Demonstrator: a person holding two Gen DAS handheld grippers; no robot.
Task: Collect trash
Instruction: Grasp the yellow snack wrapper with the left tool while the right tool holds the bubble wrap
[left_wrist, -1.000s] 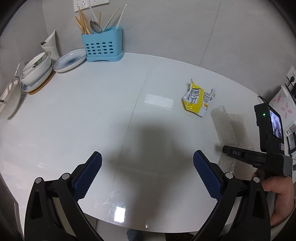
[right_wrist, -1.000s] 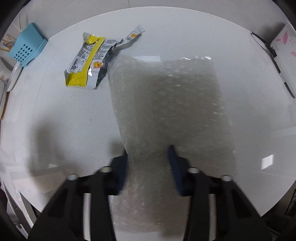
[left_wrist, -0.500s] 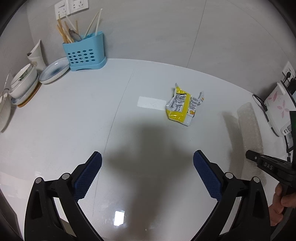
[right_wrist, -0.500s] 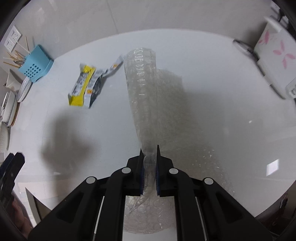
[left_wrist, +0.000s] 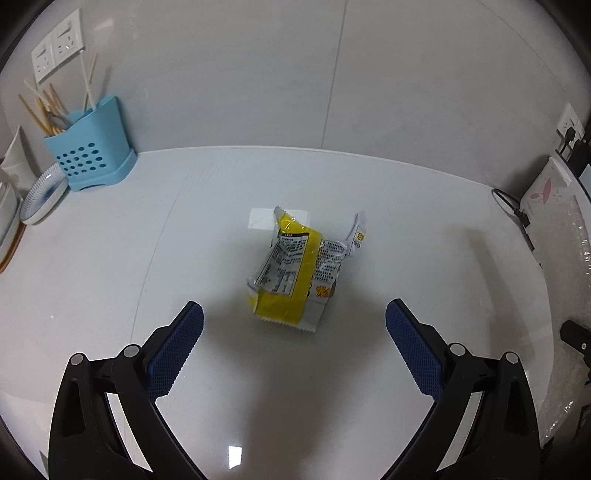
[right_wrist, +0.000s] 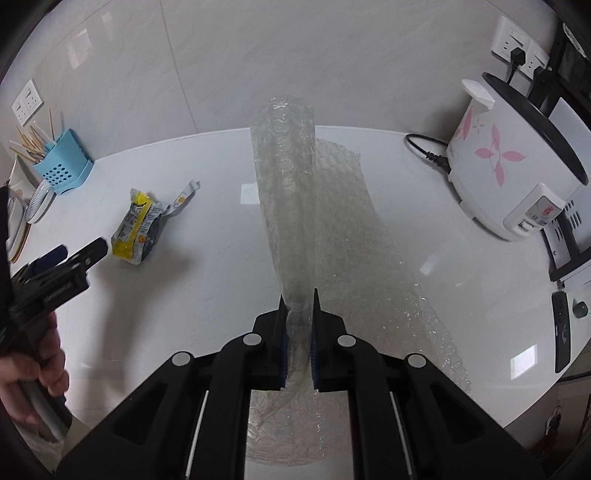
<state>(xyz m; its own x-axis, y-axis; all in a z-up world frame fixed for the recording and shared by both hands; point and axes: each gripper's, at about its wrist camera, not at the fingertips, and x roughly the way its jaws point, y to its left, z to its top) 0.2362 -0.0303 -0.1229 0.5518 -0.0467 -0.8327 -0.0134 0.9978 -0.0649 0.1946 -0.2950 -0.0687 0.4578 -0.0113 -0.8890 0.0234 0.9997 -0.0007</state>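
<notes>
White tabletop (left_wrist: 110, 258): right gripper (right_wrist: 298, 332) clenched on bubble wrap (right_wrist: 291, 206); left gripper (left_wrist: 294, 332) spread wide, should straddle mid-table yellow wrapper (left_wrist: 295, 273) squarely before closing.

bubble wrap (right_wrist: 295, 229): lower end hidden beneath the right gripper's fingers (right_wrist: 282, 343)
wrapper (left_wrist: 295, 273) print: too small to read

Both tongs are built of glossy black plastic arms studded with round silver screws. The left tongs (left_wrist: 294, 328) carry dimpled blue pads (left_wrist: 176, 349). Bare skin is seen on the left hand (right_wrist: 26, 376).
</notes>
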